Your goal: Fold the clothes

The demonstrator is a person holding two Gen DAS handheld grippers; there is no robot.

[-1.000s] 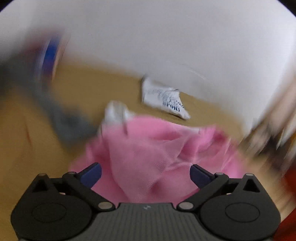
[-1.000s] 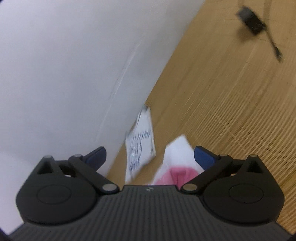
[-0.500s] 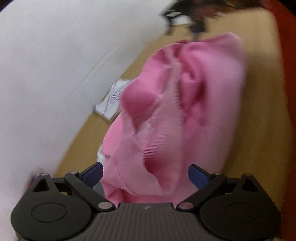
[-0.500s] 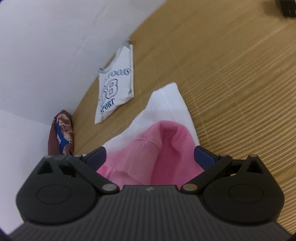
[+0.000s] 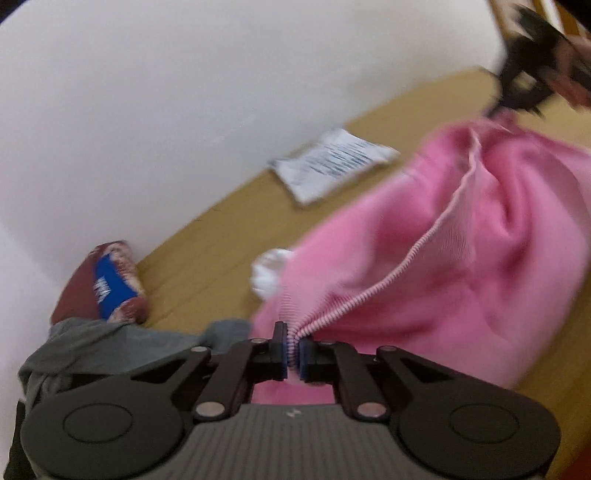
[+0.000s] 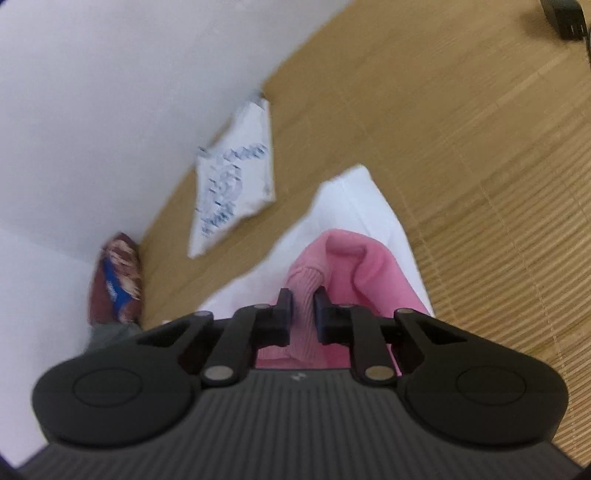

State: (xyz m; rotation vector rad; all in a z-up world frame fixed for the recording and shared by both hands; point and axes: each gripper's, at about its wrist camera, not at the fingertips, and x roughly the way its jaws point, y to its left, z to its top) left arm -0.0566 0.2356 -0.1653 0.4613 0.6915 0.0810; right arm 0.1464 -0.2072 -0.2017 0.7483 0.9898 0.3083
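Note:
A pink knitted sweater [image 5: 461,266] lies bunched over the wooden table. My left gripper [image 5: 292,347] is shut on its ribbed hem, which runs up and to the right from the pads. In the right wrist view the same pink sweater [image 6: 354,273] shows a ribbed cuff, and my right gripper [image 6: 303,314] is shut on that cuff. Under the sweater lies a white garment [image 6: 354,206]. The other gripper [image 5: 528,70] shows blurred at the top right of the left wrist view, at the sweater's far end.
A folded white shirt with blue print [image 6: 236,184] lies by the white wall [image 6: 110,92]. A maroon and blue folded garment [image 5: 107,284] sits in the corner beside a grey garment [image 5: 110,347]. A black plug [image 6: 565,18] rests on the wooden table [image 6: 498,147].
Both grippers were open half a second ago and have shut on the pink sweater, the left on the hem, the right on the cuff. The left view has swung round.

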